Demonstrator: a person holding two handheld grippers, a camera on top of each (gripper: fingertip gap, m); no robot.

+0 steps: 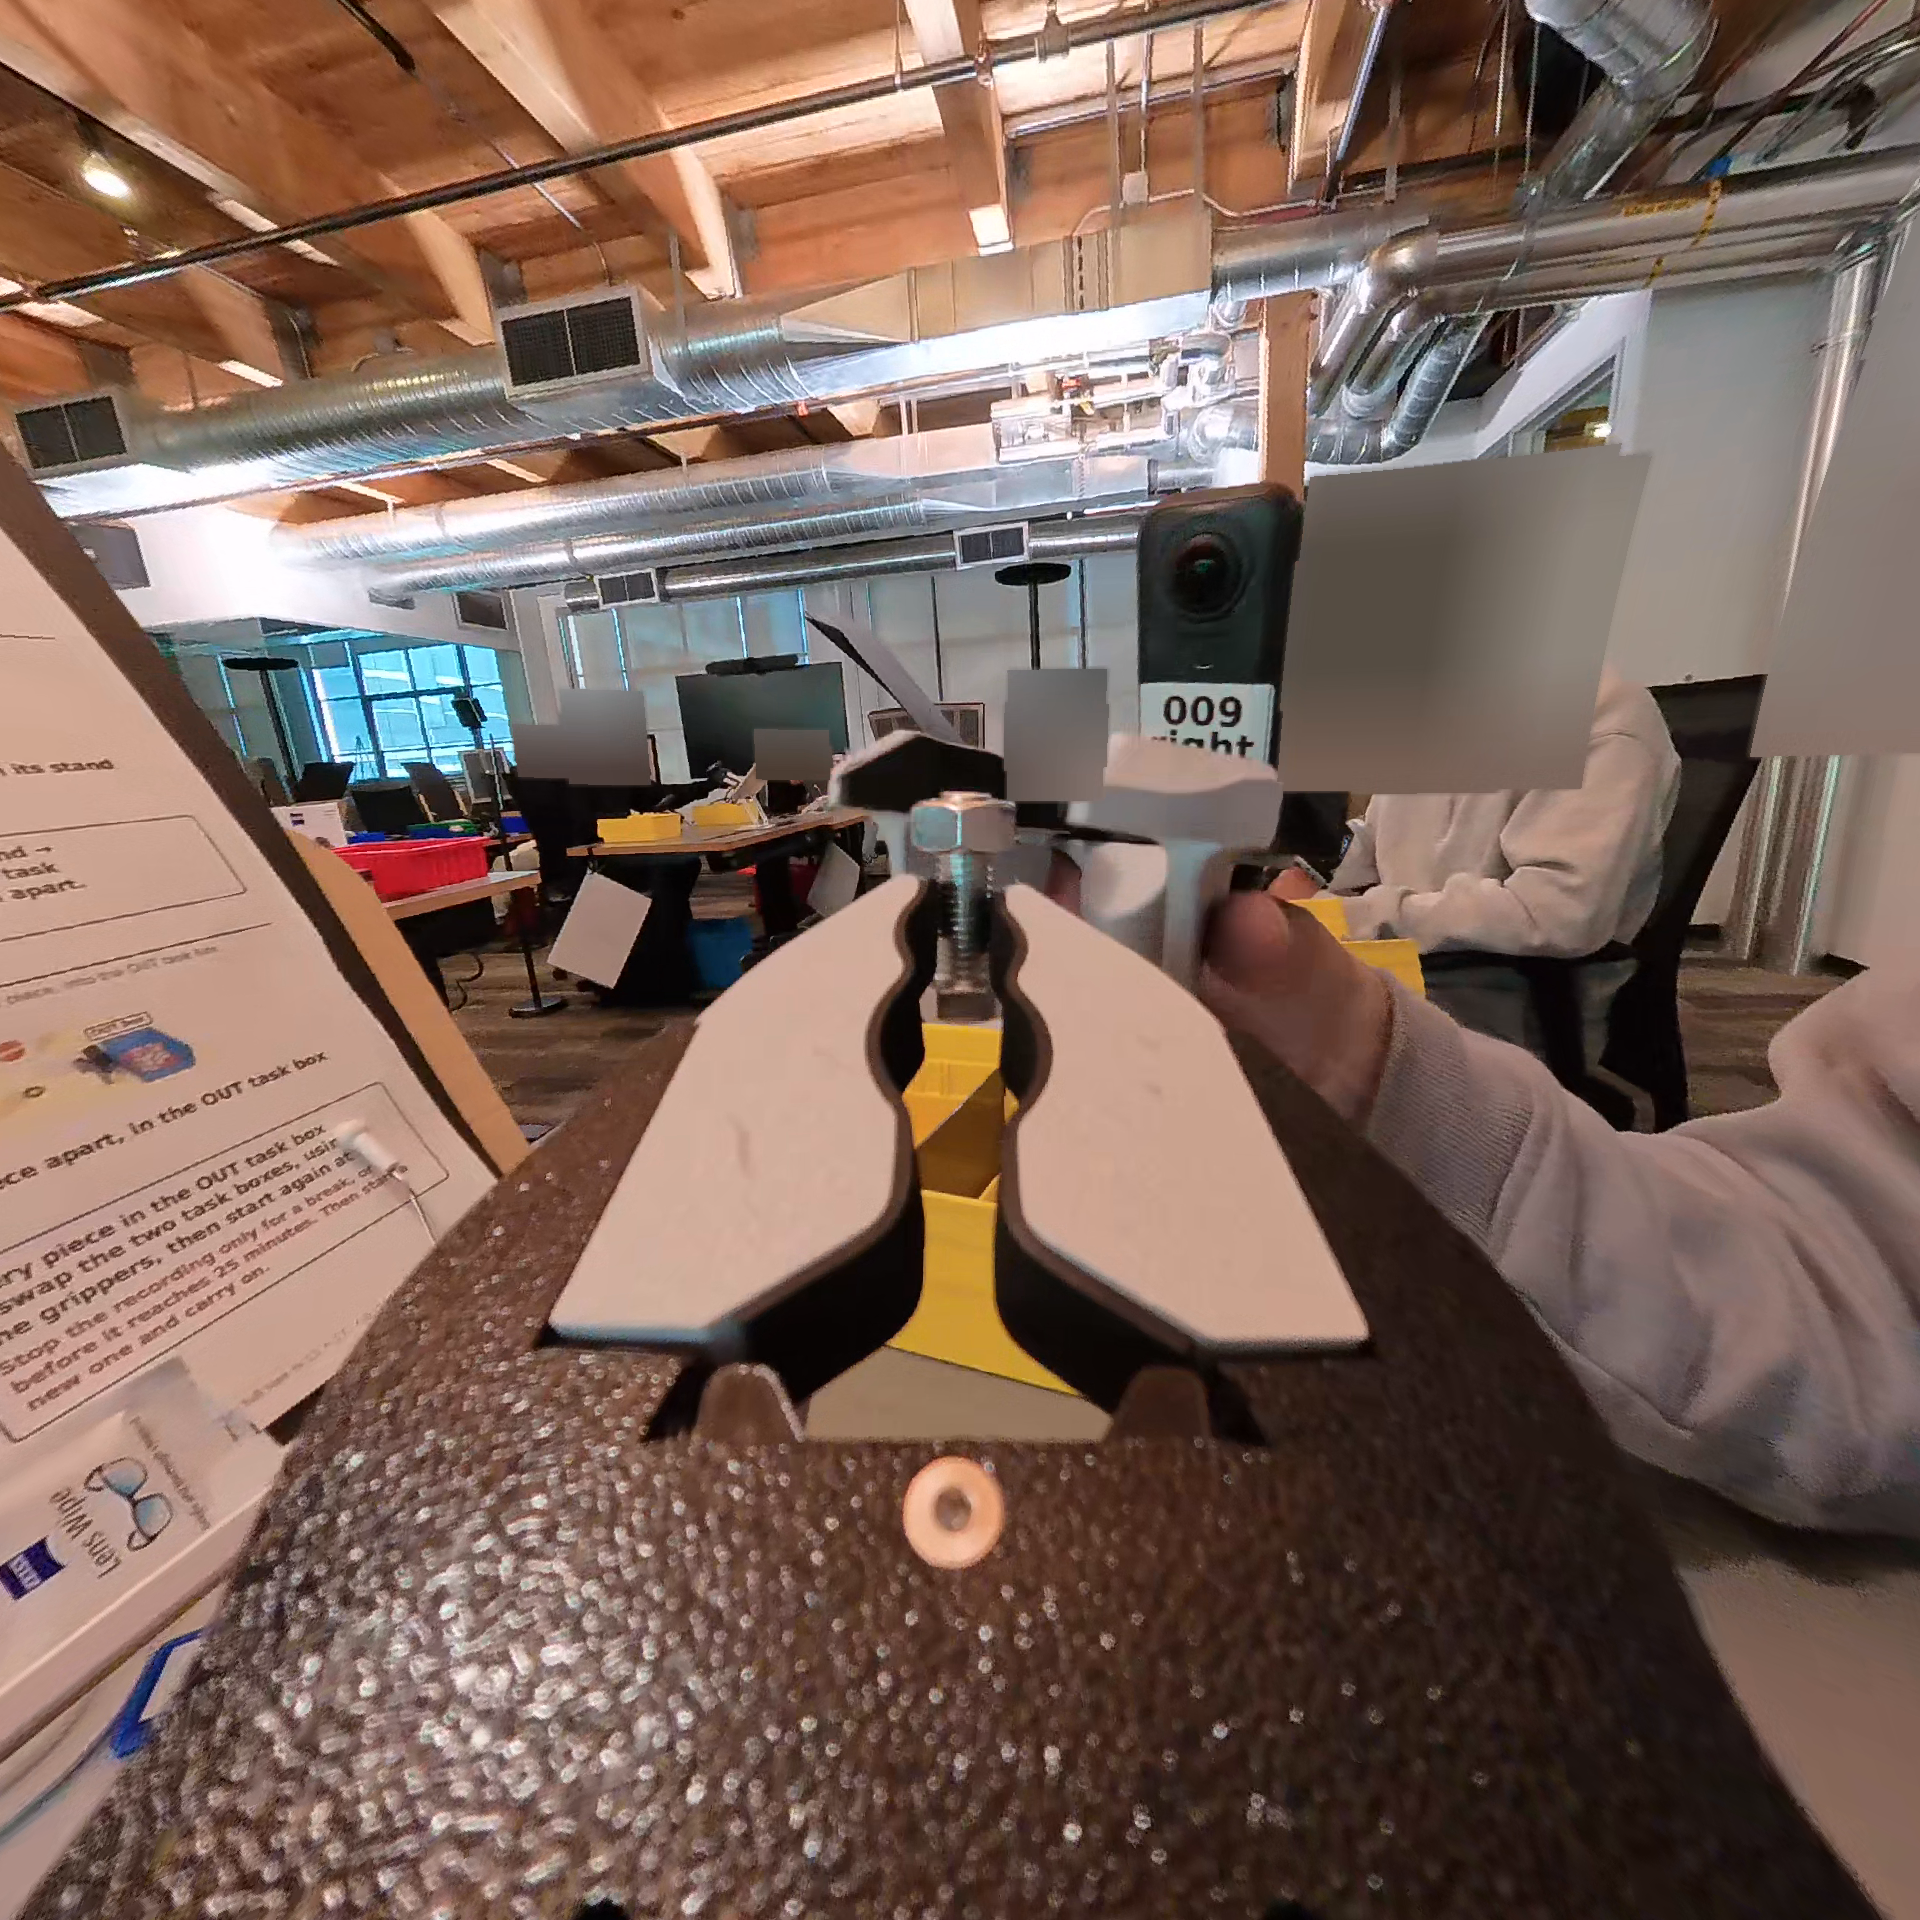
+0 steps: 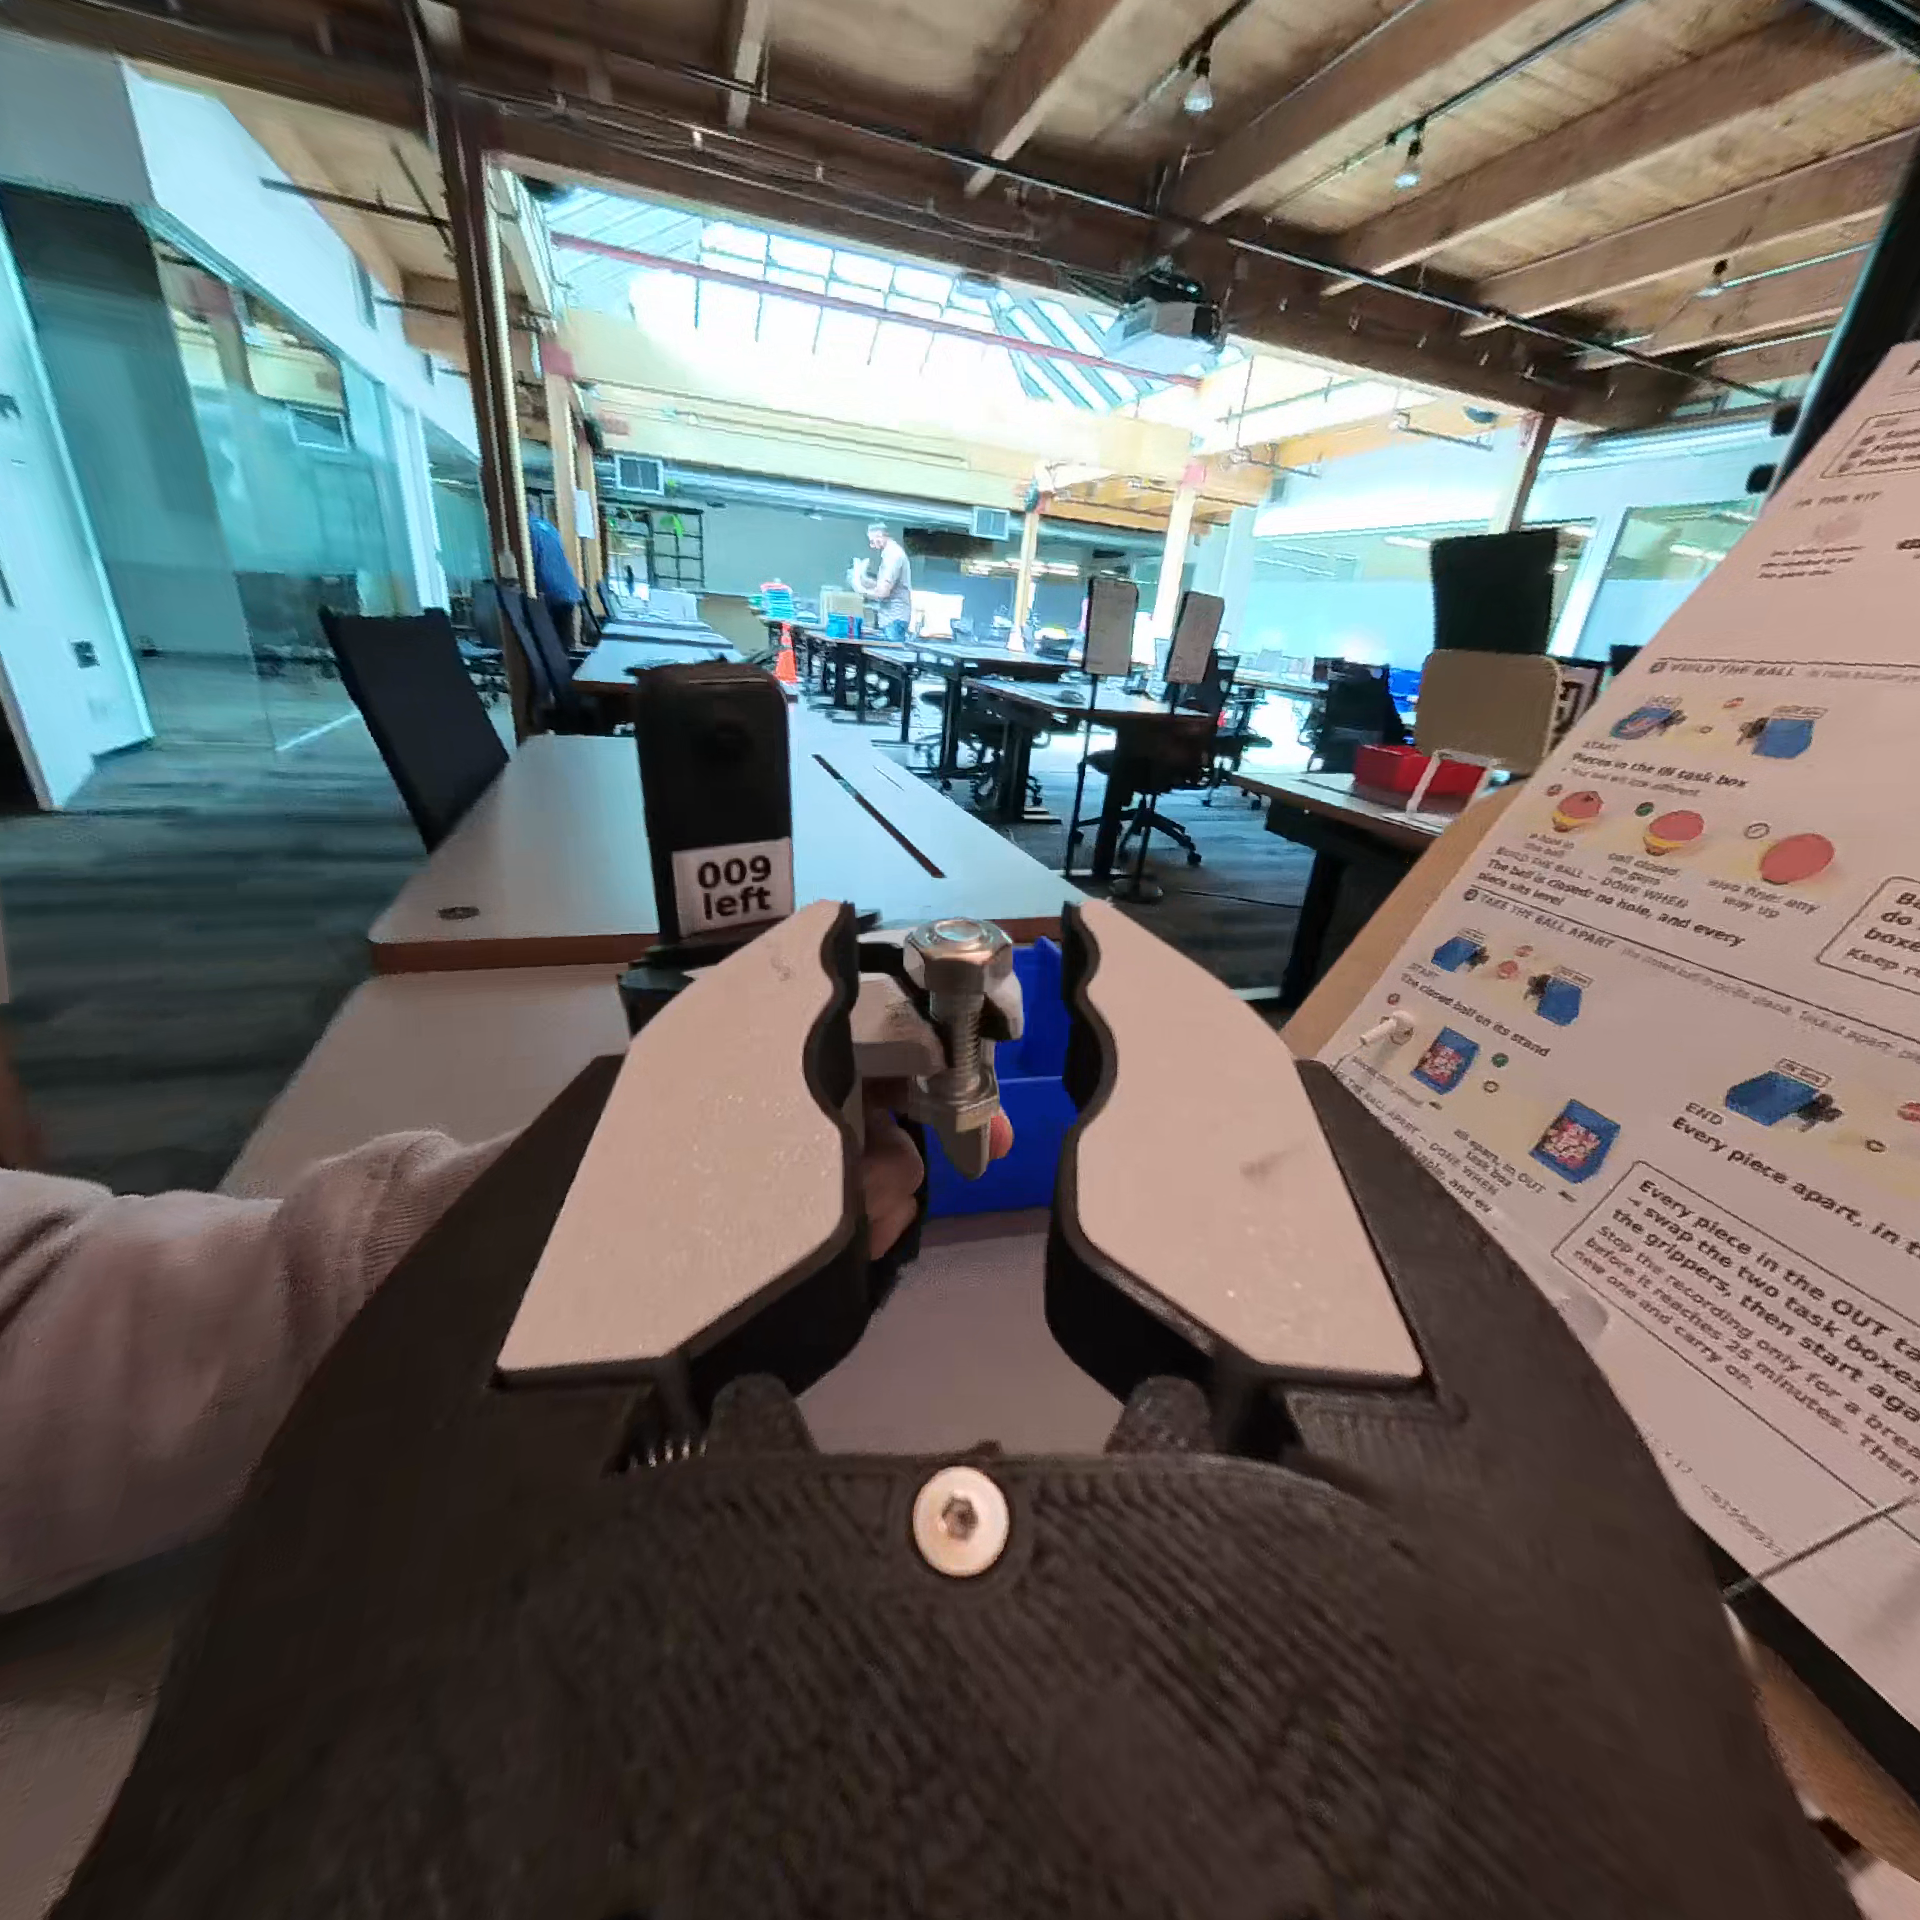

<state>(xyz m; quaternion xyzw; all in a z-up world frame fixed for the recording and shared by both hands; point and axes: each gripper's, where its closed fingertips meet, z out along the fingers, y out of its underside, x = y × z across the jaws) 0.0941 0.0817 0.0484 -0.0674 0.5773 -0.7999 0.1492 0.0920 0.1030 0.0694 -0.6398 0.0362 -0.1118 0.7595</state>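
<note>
- Left gripper (image 1: 961,914): its jaws stand narrow and are clamped on the threaded shank of a silver bolt (image 1: 962,894). Both pads press against the thread.
- The bolt stands upright in that grip. A hex nut (image 1: 962,826) sits at its upper end, above the fingertips, and a second hex part shows at the lower end between the fingers.
- Right gripper (image 2: 961,997): its jaws stand wide, one on either side of the same bolt (image 2: 961,1023), with clear air between each pad and the metal. Nothing is in its grasp.
- In the left wrist view the right gripper's black-and-grey fingers (image 1: 1195,821) show just behind and to the right of the nut, blurred, with a hand (image 1: 1283,997) in a pale sleeve behind them.
- In the right wrist view the left gripper's fingers show around the bolt, with a fingertip of the holding hand (image 2: 894,1174) below.
- A yellow bin (image 1: 961,1226) lies below the left gripper; a blue bin (image 2: 1023,1112) lies on the desk (image 2: 447,1049) below the right gripper.
- An instruction sheet (image 2: 1662,1039) stands propped beside both grippers.
- A seated person in a pale top (image 1: 1496,831) is across the desk in the left wrist view.
</note>
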